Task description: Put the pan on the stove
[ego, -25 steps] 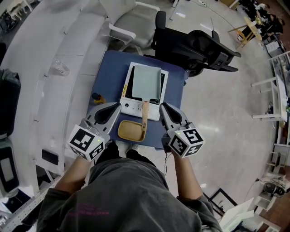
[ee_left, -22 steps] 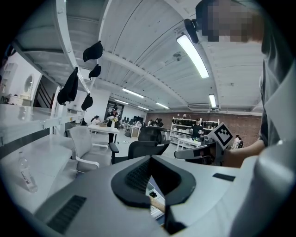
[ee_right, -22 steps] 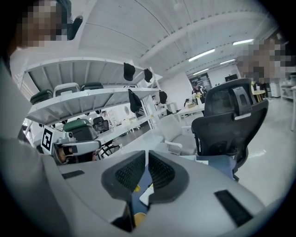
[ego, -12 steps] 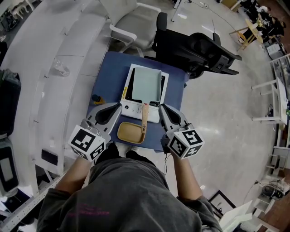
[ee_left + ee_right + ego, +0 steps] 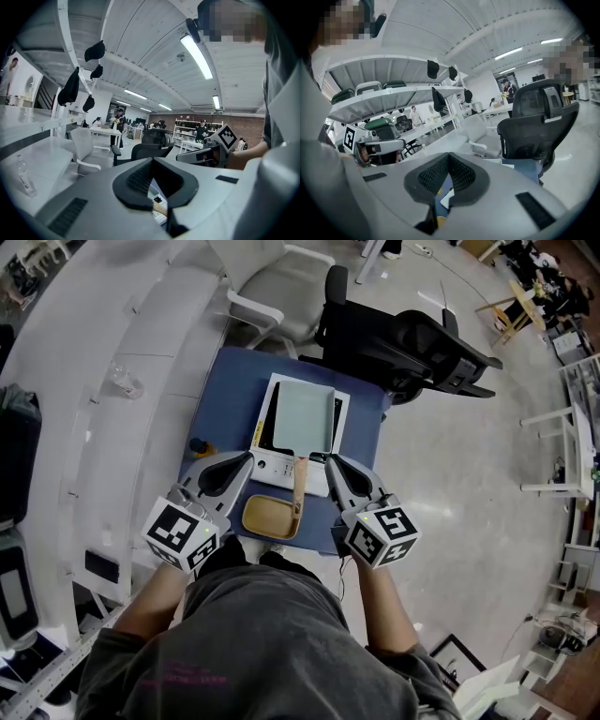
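A pale green rectangular pan (image 5: 303, 415) sits on the white stove (image 5: 274, 463) on the blue table (image 5: 223, 399). Its wooden handle (image 5: 299, 486) points toward me. My left gripper (image 5: 247, 457) is just left of the stove's front panel and is shut on nothing. My right gripper (image 5: 327, 461) is just right of the handle, beside the stove's front corner, and is also shut and empty. In the left gripper view the left gripper (image 5: 161, 218) shows its jaws meeting. The right gripper (image 5: 436, 220) shows the same in its own view.
A tan dish (image 5: 269, 515) lies at the table's near edge, under the end of the handle. A small yellow and black object (image 5: 199, 443) sits at the table's left edge. A black office chair (image 5: 403, 343) and a white chair (image 5: 272, 287) stand behind the table.
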`<action>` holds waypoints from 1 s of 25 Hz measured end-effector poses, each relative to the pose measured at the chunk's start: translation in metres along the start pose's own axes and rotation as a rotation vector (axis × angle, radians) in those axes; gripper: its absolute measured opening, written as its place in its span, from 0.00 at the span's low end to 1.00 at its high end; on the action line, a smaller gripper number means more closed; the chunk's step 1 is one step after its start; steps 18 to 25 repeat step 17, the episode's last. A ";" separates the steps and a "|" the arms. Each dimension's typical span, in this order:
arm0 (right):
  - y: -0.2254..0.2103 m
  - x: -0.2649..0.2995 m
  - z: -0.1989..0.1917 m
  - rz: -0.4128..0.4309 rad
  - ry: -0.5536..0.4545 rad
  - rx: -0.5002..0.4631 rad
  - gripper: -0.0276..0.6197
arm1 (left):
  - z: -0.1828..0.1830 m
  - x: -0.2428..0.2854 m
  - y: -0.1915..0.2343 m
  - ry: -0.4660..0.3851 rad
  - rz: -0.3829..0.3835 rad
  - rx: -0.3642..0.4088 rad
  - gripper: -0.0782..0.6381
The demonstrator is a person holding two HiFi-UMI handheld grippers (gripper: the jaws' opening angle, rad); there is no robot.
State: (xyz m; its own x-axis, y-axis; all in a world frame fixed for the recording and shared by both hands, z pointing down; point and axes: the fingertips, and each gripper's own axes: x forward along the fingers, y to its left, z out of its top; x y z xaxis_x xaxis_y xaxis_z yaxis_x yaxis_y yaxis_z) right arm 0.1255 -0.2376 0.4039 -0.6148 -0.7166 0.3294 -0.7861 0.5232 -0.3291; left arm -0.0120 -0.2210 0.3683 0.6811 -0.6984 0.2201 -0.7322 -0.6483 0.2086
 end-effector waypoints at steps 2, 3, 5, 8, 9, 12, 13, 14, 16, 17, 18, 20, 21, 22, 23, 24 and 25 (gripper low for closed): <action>-0.001 0.001 0.000 -0.001 0.003 0.001 0.05 | 0.001 0.002 0.001 0.000 -0.003 0.000 0.11; -0.002 0.002 0.000 -0.002 0.004 0.002 0.05 | 0.001 0.003 0.002 0.001 -0.004 0.000 0.11; -0.003 0.003 0.001 -0.003 0.006 0.004 0.05 | 0.002 0.004 0.002 0.002 -0.006 0.001 0.11; -0.004 0.005 0.000 -0.005 0.010 0.003 0.05 | 0.002 0.005 0.003 0.003 -0.008 0.002 0.11; -0.004 0.006 0.000 -0.006 0.011 0.003 0.05 | 0.002 0.005 0.003 0.002 -0.009 0.004 0.11; -0.004 0.008 0.000 -0.006 0.012 0.001 0.05 | 0.002 0.006 0.005 0.001 -0.010 0.007 0.11; -0.004 0.008 0.000 -0.006 0.013 0.001 0.05 | 0.002 0.005 0.005 0.003 -0.009 0.006 0.11; -0.003 0.009 0.000 -0.007 0.013 0.001 0.05 | 0.002 0.005 0.006 0.003 -0.008 0.004 0.11; -0.003 0.009 0.001 -0.007 0.012 0.000 0.05 | 0.002 0.004 0.007 0.004 -0.006 0.002 0.11; -0.003 0.010 0.001 -0.007 0.012 0.000 0.05 | 0.002 0.004 0.007 0.004 -0.005 0.001 0.11; -0.003 0.010 0.001 -0.007 0.012 0.000 0.05 | 0.002 0.004 0.007 0.004 -0.005 0.001 0.11; -0.003 0.010 0.001 -0.007 0.012 0.000 0.05 | 0.002 0.004 0.007 0.004 -0.005 0.001 0.11; -0.003 0.010 0.001 -0.007 0.012 0.000 0.05 | 0.002 0.004 0.007 0.004 -0.005 0.001 0.11; -0.003 0.010 0.001 -0.007 0.012 0.000 0.05 | 0.002 0.004 0.007 0.004 -0.005 0.001 0.11; -0.003 0.010 0.001 -0.007 0.012 0.000 0.05 | 0.002 0.004 0.007 0.004 -0.005 0.001 0.11; -0.003 0.010 0.001 -0.007 0.012 0.000 0.05 | 0.002 0.004 0.007 0.004 -0.005 0.001 0.11; -0.003 0.010 0.001 -0.007 0.012 0.000 0.05 | 0.002 0.004 0.007 0.004 -0.005 0.001 0.11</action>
